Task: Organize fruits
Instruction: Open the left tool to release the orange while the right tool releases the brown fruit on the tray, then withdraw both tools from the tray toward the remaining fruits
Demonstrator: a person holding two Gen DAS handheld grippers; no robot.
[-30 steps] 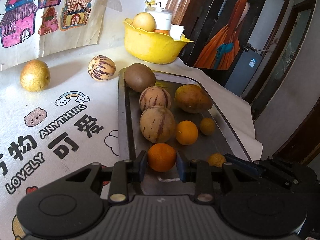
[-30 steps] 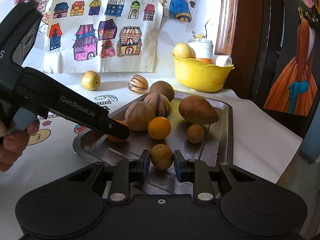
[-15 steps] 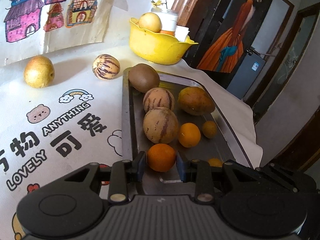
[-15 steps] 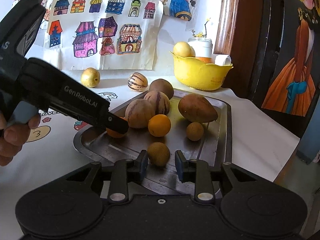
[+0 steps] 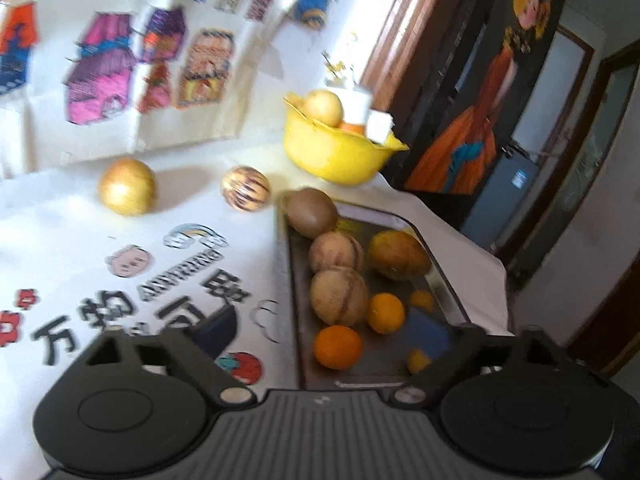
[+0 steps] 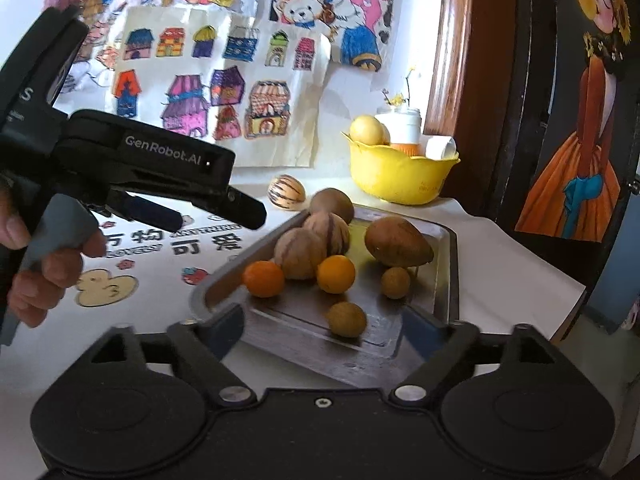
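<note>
A metal tray [image 5: 285,272] [image 6: 451,264] holds two striped melons, a mango [image 6: 398,242], a brown kiwi-like fruit [image 5: 312,212], two oranges and small brown fruits. My left gripper [image 5: 324,332] is opening wide; the near orange [image 5: 338,346] [image 6: 264,279] lies on the tray between its jaws, untouched. My right gripper [image 6: 324,330] is opening too, and a small brown fruit [image 6: 347,319] rests on the tray between its fingers, free of the pads. A striped melon [image 5: 245,189] and a golden pear [image 5: 127,192] lie on the cloth.
A yellow bowl [image 5: 336,156] [image 6: 400,176] with a pale fruit and a white jar stands behind the tray. Drawings hang on the wall. A hand [image 6: 44,276] holds the left gripper [image 6: 216,219] above the printed cloth, left of the tray. The table edge drops off at the right.
Both grippers were shut on fruit and now stand wide apart. The orange and the small brown fruit stay on the tray. Both grippers have pulled back and risen.
</note>
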